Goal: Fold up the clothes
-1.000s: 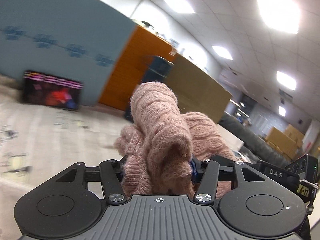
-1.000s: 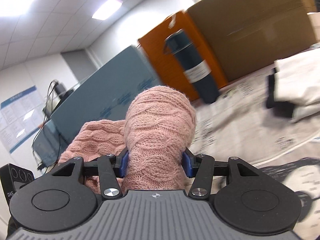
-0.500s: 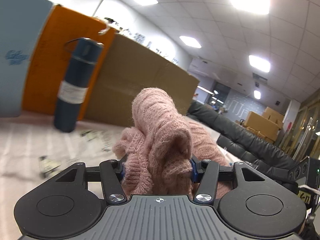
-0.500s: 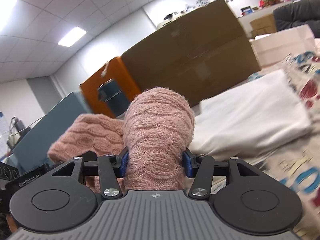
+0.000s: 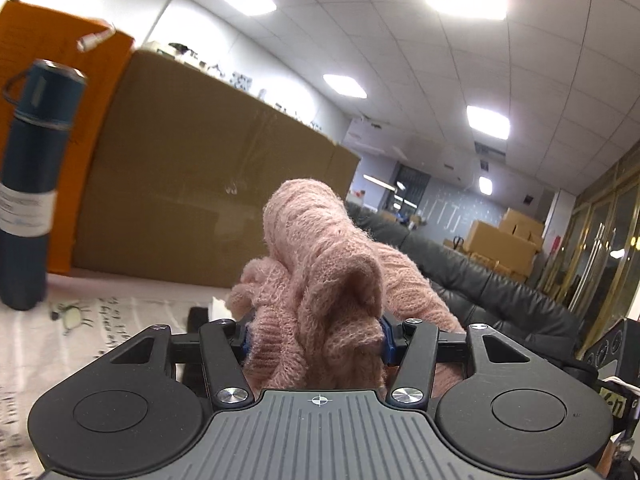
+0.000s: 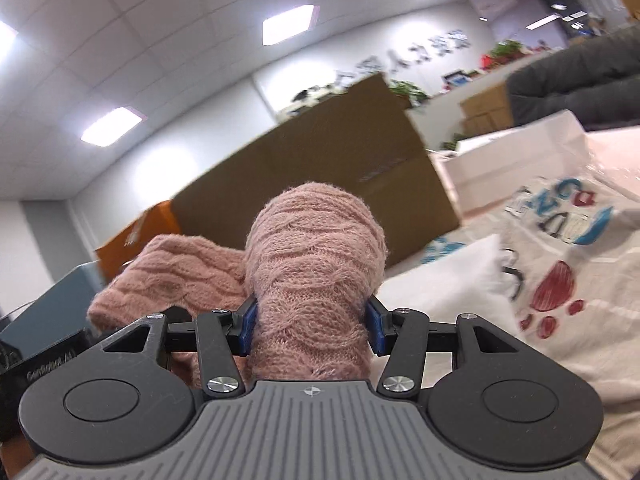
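A pink cable-knit sweater [image 5: 320,272] is bunched up between the blue pads of my left gripper [image 5: 314,338], which is shut on it and holds it above the table. The same pink sweater [image 6: 316,264] is clamped in my right gripper [image 6: 310,330], also shut on it, with more knit trailing to the left [image 6: 172,276]. Both grippers tilt upward, and the knit hides what lies straight ahead. A folded white garment [image 6: 452,284] lies on the table at the right.
A dark blue flask [image 5: 34,144] stands at the left on the printed tablecloth [image 5: 60,344]. A brown cardboard box [image 5: 192,184] and an orange box [image 5: 48,52] stand behind. A white printed bag [image 6: 560,216] lies right. A black sofa [image 5: 488,292] is beyond.
Both grippers swung to the right with the sweater held: the blue panel left view, and the flask moved left. The white garment and printed bag came into the right wrist view.
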